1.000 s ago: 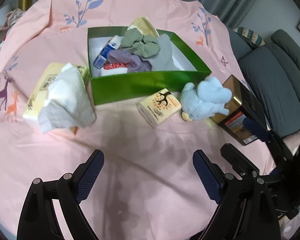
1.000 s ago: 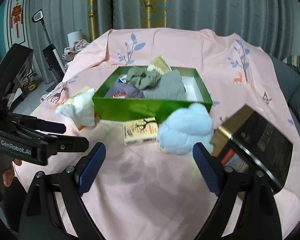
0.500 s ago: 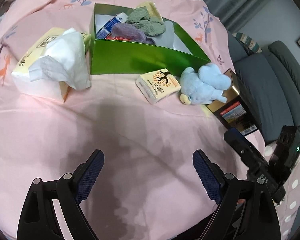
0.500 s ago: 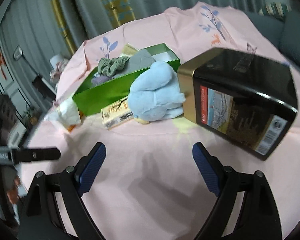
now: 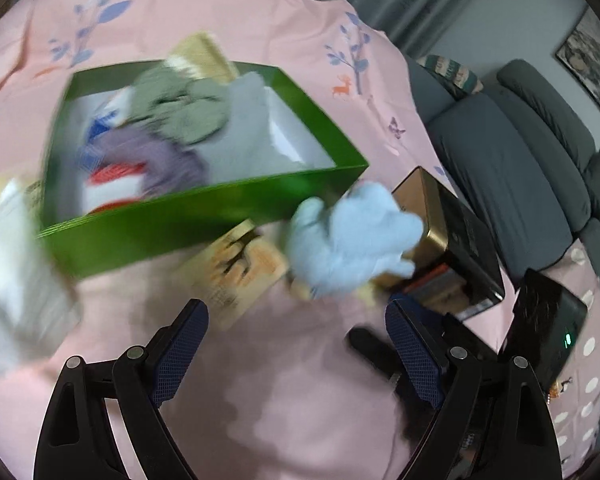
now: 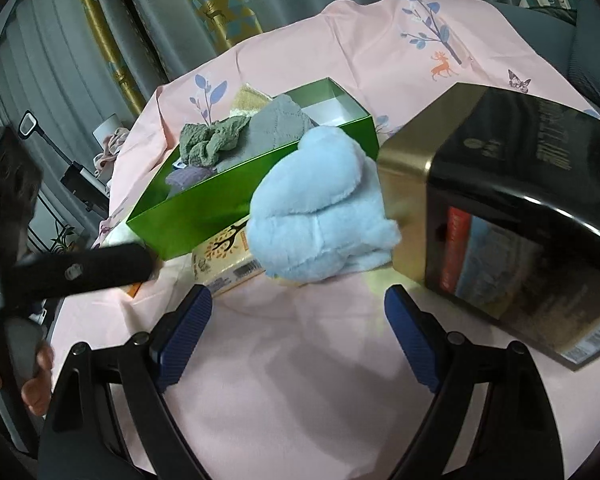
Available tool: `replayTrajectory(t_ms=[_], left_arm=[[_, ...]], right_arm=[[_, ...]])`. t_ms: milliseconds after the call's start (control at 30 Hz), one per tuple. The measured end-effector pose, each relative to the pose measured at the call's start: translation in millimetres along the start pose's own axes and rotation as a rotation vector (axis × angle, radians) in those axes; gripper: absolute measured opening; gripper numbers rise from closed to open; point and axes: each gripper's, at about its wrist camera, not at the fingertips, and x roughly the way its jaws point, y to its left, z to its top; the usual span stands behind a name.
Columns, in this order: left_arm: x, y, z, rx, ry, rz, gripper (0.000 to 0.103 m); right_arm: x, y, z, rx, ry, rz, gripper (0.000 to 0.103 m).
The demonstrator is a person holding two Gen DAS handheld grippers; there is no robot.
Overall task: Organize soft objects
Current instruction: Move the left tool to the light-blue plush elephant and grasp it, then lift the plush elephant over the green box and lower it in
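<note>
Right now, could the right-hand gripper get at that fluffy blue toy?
Probably yes. The right gripper is open, the blue plush toy lies straight ahead on bare pink cloth. The tin and green box crowd its sides.

Both wrist views face the blue plush (image 5: 352, 240) (image 6: 320, 216) closely.

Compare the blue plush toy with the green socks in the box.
The blue plush toy lies outside on the pink cloth, against the green box; the green socks sit inside it. The plush is pale blue, smooth and rounded; the socks are grey-green and crumpled. Both are soft.
</note>
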Motion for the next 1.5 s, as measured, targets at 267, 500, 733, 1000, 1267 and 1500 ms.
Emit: replayTrajectory(t_ms=[267, 500, 733, 1000, 1267, 1500], left_arm=[[43, -17, 25, 0.087, 0.045, -0.060, 0.090], [65, -21, 36, 0.099, 0.086, -0.077, 0.075], [64, -21, 32, 0.118, 0.086, -0.081, 0.072], [29, -30, 12, 0.148, 0.049, -0.042, 0.072], [-25, -32, -13, 0.139, -0.021, 0.001, 0.072], [-63, -35, -25, 0.133, -0.075, -0.002, 0.072]], right_arm=[[17, -1, 7, 0.012, 0.012, 0.003, 0.086], [33, -7, 16, 0.061, 0.023, 0.007, 0.075], [41, -11, 16, 0.080, 0.039, 0.039, 0.057], [16, 11, 14, -0.022, -0.005, 0.065, 0.053], [-28, 61, 9, -0.211, -0.054, 0.079, 0.049], [-51, 79, 2, -0.282, -0.069, 0.103, 0.049]])
